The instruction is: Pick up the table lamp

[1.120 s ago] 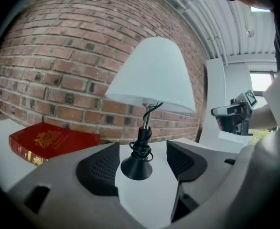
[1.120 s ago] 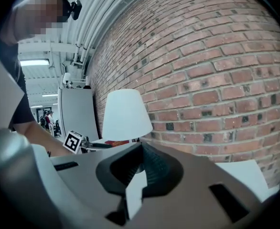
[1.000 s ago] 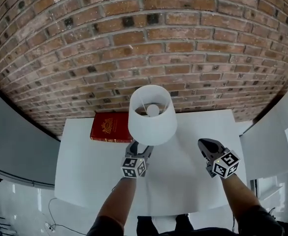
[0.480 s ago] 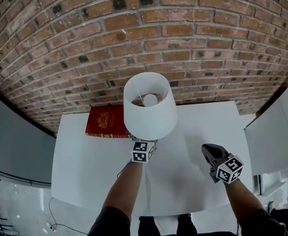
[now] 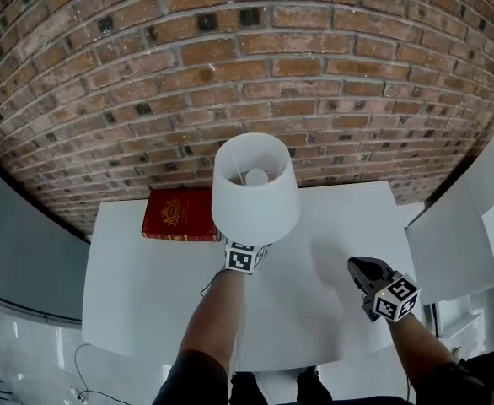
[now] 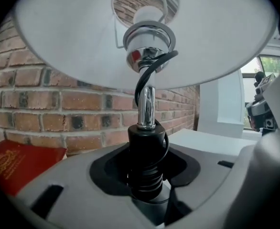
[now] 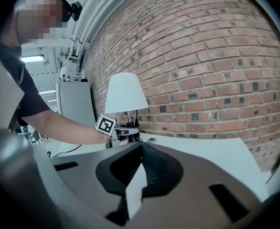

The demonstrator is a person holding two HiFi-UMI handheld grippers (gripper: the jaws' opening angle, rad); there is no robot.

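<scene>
The table lamp point(image 5: 255, 188) has a white shade, a chrome stem point(image 6: 146, 104) and a black ribbed collar point(image 6: 145, 175), and stands on the white table point(image 5: 146, 294). My left gripper point(image 6: 147, 185) reaches in under the shade. Its jaws are closing on the black collar, which sits in the notch between them. In the head view only its marker cube point(image 5: 245, 257) shows. My right gripper point(image 5: 363, 268) hovers over the table to the lamp's right, shut and empty. In the right gripper view point(image 7: 140, 147) it points toward the lamp point(image 7: 125, 94).
A red book point(image 5: 179, 213) lies flat behind and left of the lamp, against the brick wall point(image 5: 230, 74). White panels point(image 5: 449, 243) stand at the table's right and a grey panel point(image 5: 19, 251) at its left. The lamp's black cord point(image 6: 149, 75) loops down the stem.
My left gripper has slid forward from the shade's near edge to beneath it, and its open jaws have gone out of sight. The right gripper has moved a little lower in the picture.
</scene>
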